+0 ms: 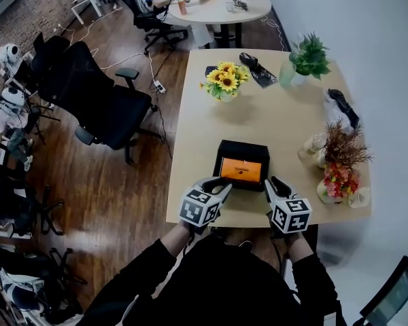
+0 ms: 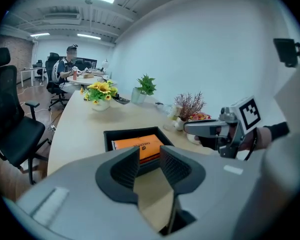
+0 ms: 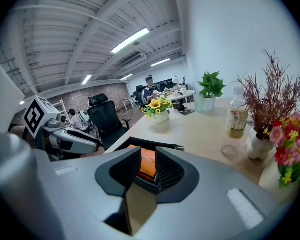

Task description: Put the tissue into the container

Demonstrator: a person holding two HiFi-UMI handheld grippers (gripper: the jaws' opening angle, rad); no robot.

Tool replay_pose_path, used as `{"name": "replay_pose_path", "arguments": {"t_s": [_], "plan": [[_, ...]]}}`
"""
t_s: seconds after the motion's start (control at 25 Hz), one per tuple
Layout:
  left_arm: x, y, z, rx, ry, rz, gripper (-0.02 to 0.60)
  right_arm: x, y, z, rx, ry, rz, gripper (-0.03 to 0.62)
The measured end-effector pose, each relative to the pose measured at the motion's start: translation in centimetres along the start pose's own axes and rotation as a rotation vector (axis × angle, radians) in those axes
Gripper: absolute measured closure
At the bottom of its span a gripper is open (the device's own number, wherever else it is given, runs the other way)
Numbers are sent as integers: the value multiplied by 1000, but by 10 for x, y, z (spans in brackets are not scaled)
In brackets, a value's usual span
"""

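Note:
A black open-top container (image 1: 243, 146) stands on the light wooden table (image 1: 258, 114) near its front edge. An orange tissue packet (image 1: 241, 170) lies inside it. My left gripper (image 1: 224, 185) hovers at the container's near left corner and my right gripper (image 1: 275, 184) at its near right corner. In the left gripper view the jaws (image 2: 150, 156) stand a narrow gap apart with nothing between them, and the packet (image 2: 140, 146) shows beyond. In the right gripper view the jaws (image 3: 148, 159) are likewise narrowly apart and empty, with the packet (image 3: 148, 166) behind.
A vase of sunflowers (image 1: 224, 80) stands mid-table and a potted plant (image 1: 306, 58) at the far right. A bottle (image 1: 311, 148), dried stems and a flower bouquet (image 1: 340, 175) crowd the right edge. A black office chair (image 1: 88, 94) is left of the table.

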State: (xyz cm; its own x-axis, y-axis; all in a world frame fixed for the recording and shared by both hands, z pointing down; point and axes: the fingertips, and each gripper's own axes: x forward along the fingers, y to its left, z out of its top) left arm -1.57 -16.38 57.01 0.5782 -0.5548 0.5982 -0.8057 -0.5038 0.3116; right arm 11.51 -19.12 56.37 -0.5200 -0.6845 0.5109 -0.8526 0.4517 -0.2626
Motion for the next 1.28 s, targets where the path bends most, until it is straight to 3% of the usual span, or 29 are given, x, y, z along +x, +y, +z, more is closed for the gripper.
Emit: {"name": "replay_pose_path", "arguments": {"t_s": [0.2,0.32,0.56,1.0,1.28], "plan": [[-16,-12,2,1,-31,-3,474,-22,5,9,-15,-58,-3,508],[-30,-21,15,15,-90,-6,474,-37,9,14,-25,-87,-3,508],[-56,-41,32,134,-210,8,476,-71,14,27,-52,-161,-17,513],[-96,-51,22,128,-266,-14,476,-118,13,21,-53,-230,-56,514],[-108,-54,26,195,-338,11,476,-133,7,17,-41,-264,-89,522]]}}
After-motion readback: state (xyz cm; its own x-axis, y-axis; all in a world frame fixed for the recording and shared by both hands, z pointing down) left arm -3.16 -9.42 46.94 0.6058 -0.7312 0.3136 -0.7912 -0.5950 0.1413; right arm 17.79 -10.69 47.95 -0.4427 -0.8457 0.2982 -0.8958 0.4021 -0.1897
